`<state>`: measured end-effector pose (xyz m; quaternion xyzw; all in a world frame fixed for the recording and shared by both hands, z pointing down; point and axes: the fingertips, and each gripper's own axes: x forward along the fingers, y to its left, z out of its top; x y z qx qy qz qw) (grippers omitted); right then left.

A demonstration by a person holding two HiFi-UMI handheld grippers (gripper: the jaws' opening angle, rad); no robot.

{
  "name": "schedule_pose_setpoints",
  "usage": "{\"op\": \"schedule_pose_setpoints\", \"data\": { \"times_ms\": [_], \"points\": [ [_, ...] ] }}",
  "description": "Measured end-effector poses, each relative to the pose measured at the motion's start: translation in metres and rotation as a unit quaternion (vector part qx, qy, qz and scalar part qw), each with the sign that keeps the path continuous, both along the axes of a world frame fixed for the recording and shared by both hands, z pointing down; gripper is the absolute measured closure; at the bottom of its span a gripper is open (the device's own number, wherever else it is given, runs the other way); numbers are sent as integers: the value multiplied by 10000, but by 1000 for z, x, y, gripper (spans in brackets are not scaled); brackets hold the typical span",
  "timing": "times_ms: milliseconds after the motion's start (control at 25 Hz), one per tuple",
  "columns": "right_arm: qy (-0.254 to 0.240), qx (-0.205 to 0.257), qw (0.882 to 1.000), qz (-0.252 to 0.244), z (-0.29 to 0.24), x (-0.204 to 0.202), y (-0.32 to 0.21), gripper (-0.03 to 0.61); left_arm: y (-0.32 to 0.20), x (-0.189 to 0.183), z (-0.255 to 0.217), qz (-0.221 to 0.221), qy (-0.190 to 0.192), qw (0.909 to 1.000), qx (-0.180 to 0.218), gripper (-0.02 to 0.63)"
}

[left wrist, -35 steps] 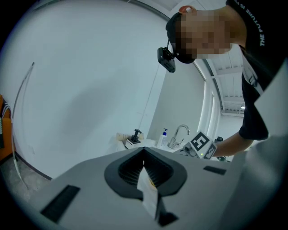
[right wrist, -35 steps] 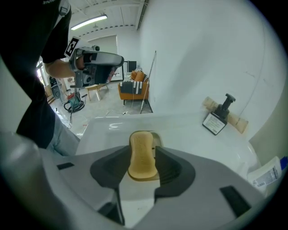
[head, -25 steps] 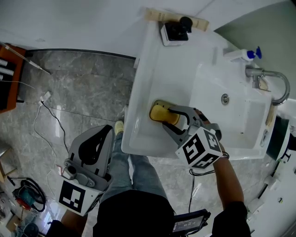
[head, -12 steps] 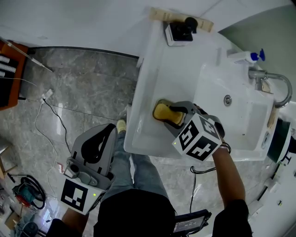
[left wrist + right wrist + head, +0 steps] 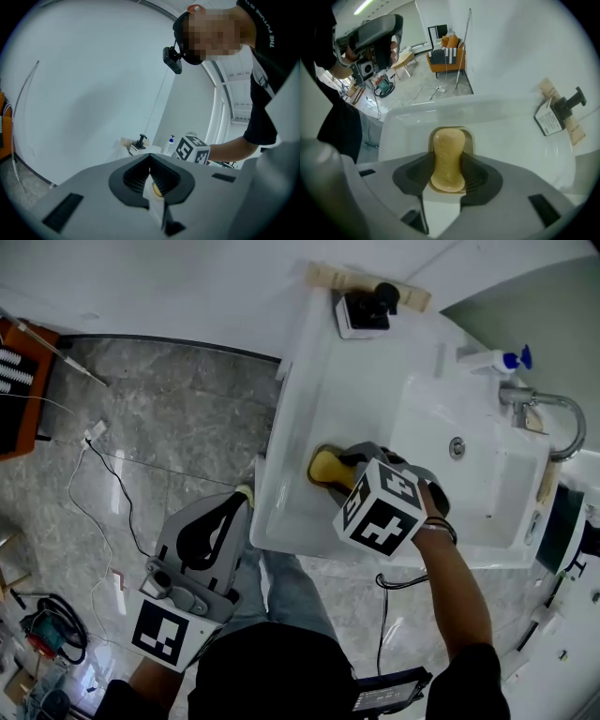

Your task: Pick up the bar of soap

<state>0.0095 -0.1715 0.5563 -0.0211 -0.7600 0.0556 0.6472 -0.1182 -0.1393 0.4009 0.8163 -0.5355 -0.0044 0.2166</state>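
The yellow bar of soap [image 5: 323, 465] [image 5: 449, 154] lies in a recessed dish [image 5: 471, 138] on the white washstand's left ledge. My right gripper [image 5: 343, 471] [image 5: 449, 165] points steeply down over it. Its jaws have just been opening and stand open, one on each side of the bar's narrow waist, close against it. In the head view the marker cube hides most of the bar. My left gripper [image 5: 230, 508] [image 5: 150, 161] hangs low in front of the washstand, over the floor, level and shut with nothing in it.
The basin [image 5: 487, 474] with its faucet [image 5: 553, 404] lies right of the soap. A black pump on a white box [image 5: 366, 306] [image 5: 562, 110] stands at the ledge's far end, a blue-capped bottle [image 5: 492, 359] by the faucet. Cables [image 5: 103, 474] trail on the marble floor.
My right gripper has tipped further downward over the soap, so its cube now covers more of the bar. The left gripper has shifted slightly right and up in the picture.
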Motion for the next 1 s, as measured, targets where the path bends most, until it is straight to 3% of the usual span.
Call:
{"op": "schedule_pose_setpoints", "data": {
  "times_ms": [200, 440, 600, 1000],
  "points": [
    [-666, 137, 9962, 552, -6, 3, -2, 394, 1, -7, -3, -38, -21, 10000, 23, 604],
    [-816, 349, 9939, 651, -9, 6, -4, 394, 1, -11, -9, -38, -101, 9997, 215, 604],
    [-1022, 430, 9907, 791, -14, 6, -4, 394, 7, -7, -4, 16, -87, 10000, 21, 604],
    [-2096, -154, 9560, 2046, -28, 9, -12, 394, 10, -8, -4, 79, -125, 9999, 42, 604]
  ]
}}
